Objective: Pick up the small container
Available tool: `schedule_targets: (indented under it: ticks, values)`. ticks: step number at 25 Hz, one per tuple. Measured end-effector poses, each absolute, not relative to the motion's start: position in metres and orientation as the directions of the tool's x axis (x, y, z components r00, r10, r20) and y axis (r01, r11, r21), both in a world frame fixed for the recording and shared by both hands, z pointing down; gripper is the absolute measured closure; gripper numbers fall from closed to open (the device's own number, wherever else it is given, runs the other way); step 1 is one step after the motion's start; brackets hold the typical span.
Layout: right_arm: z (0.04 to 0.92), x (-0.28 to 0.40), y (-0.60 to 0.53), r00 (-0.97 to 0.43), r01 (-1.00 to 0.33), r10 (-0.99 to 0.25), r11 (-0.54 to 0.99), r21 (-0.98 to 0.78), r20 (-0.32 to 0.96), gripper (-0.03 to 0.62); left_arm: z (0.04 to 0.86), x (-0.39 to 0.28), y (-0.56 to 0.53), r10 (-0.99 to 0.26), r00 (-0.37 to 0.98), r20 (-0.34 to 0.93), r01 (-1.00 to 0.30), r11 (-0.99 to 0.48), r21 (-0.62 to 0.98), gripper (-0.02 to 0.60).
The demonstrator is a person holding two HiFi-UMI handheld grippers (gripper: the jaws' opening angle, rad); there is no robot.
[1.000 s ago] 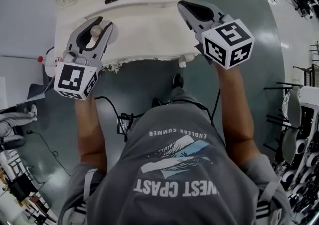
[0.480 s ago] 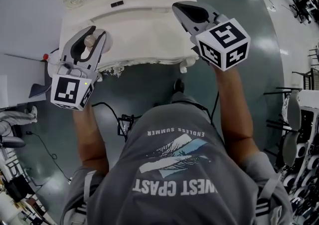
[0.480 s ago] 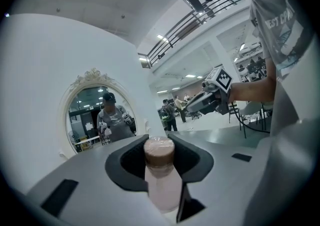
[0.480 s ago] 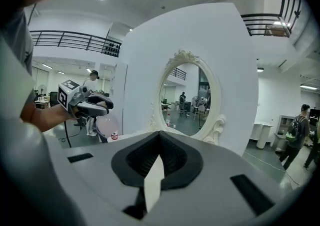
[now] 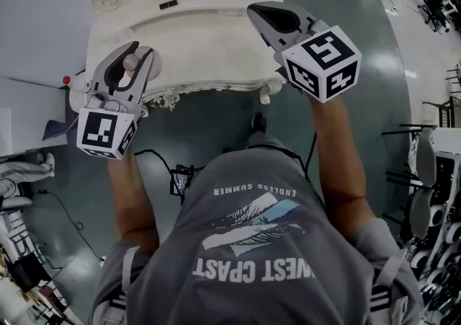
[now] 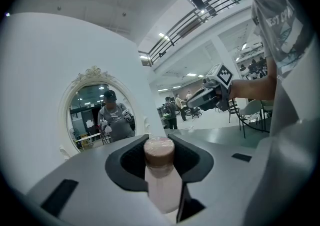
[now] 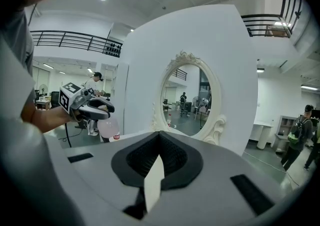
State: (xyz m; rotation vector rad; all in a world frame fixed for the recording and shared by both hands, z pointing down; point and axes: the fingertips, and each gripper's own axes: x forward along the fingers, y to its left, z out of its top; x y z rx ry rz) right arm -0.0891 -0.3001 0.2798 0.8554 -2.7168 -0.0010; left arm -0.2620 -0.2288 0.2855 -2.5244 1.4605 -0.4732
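The left gripper (image 5: 134,55) is clamped on the small container (image 6: 161,172). Its jaws press the neck just under the brown cap, and it holds the container over the left end of the white tabletop (image 5: 209,42). The right gripper (image 5: 261,14) has its jaws together with nothing between them, above the tabletop's right end. Behind the tabletop stands an oval mirror (image 7: 187,100).

Right tool (image 7: 159,137) (jaws together) facing mirror (image 7: 187,100)
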Motion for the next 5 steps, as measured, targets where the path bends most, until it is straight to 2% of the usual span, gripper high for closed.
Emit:
schedule_targets:
  ticks: [5]
  values:
    - [0.2797, -0.0779, -0.3011, -0.78, -0.561, -0.561, 0.823, 0.087, 0.279, 0.569, 0.2913, -0.2516, -0.2341, -0.865, 0.464, 0.193, -0.808, -0.502, -0.309, 0.451]
